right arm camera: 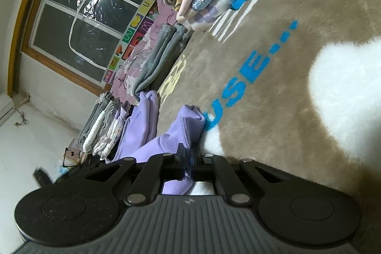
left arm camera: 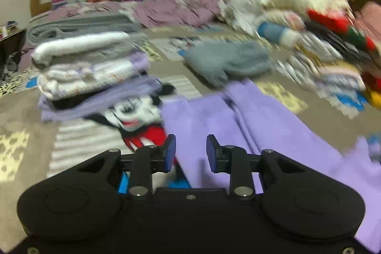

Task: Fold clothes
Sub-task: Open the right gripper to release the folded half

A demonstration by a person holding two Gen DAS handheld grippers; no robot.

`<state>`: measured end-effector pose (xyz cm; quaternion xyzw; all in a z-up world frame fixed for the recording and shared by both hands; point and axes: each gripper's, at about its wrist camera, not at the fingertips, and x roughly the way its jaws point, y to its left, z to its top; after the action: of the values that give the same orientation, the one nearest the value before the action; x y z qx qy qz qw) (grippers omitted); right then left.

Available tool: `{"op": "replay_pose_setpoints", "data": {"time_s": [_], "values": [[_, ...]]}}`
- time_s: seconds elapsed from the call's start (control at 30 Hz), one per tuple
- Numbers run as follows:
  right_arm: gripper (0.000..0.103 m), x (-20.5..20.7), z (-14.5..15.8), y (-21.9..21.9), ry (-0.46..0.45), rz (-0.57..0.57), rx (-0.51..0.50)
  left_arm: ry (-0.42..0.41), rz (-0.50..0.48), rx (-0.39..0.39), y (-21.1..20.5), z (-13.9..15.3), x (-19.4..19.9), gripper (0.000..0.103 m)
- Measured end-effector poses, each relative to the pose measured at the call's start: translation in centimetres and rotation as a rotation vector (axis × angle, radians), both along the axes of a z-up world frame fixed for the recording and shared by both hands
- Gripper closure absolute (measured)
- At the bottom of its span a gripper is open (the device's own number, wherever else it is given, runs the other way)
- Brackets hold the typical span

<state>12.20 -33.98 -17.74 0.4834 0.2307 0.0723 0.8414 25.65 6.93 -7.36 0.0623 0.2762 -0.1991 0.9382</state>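
Note:
A lilac garment (left arm camera: 238, 120) lies spread on the beige printed blanket (left arm camera: 28, 111), stretching from the middle to the lower right. My left gripper (left arm camera: 190, 146) is open and empty, hovering just above the garment's near left edge. In the right wrist view my right gripper (right arm camera: 188, 158) is shut on a ribbed hem of the same lilac garment (right arm camera: 181, 132), which bunches up in front of the fingers. The left view is motion-blurred.
A stack of folded clothes (left arm camera: 90, 70) stands at the left, also seen in the right wrist view (right arm camera: 114, 127). A folded grey piece (left arm camera: 226, 61) lies mid-bed. A large heap of unfolded clothes (left arm camera: 309, 27) fills the right. A window (right arm camera: 78, 23) is behind.

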Motion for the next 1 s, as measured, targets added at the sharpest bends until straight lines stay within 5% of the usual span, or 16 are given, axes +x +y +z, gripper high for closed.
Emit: {"op": "replay_pose_setpoints", "data": {"time_s": [0.1, 0.17, 0.3, 0.47, 0.77, 1.0], "values": [[0.099, -0.2, 0.1, 0.0, -0.006, -0.001, 0.003, 0.082, -0.051, 0.049, -2.3, -3.2, -1.6, 0.077], [0.098, -0.4, 0.2, -0.1, -0.015, -0.007, 0.003, 0.029, -0.071, 0.132, -3.9, -4.7, -2.8, 0.077], [0.098, -0.8, 0.4, -0.4, -0.043, -0.031, 0.016, -0.044, -0.078, 0.098, -3.6, -1.7, -5.8, 0.076], [0.097, -1.2, 0.3, -0.7, -0.057, -0.052, 0.061, -0.084, -0.113, 0.032, -2.5, -0.3, -12.5, 0.046], [0.072, -2.4, 0.7, -0.5, -0.008, -0.070, 0.114, -0.144, -0.205, 0.189, -3.3, -2.5, -21.8, 0.031], [0.061, -3.6, 1.1, 1.3, 0.083, -0.048, 0.179, -0.205, -0.203, 0.356, -4.1, -4.4, -22.8, 0.031]]}}
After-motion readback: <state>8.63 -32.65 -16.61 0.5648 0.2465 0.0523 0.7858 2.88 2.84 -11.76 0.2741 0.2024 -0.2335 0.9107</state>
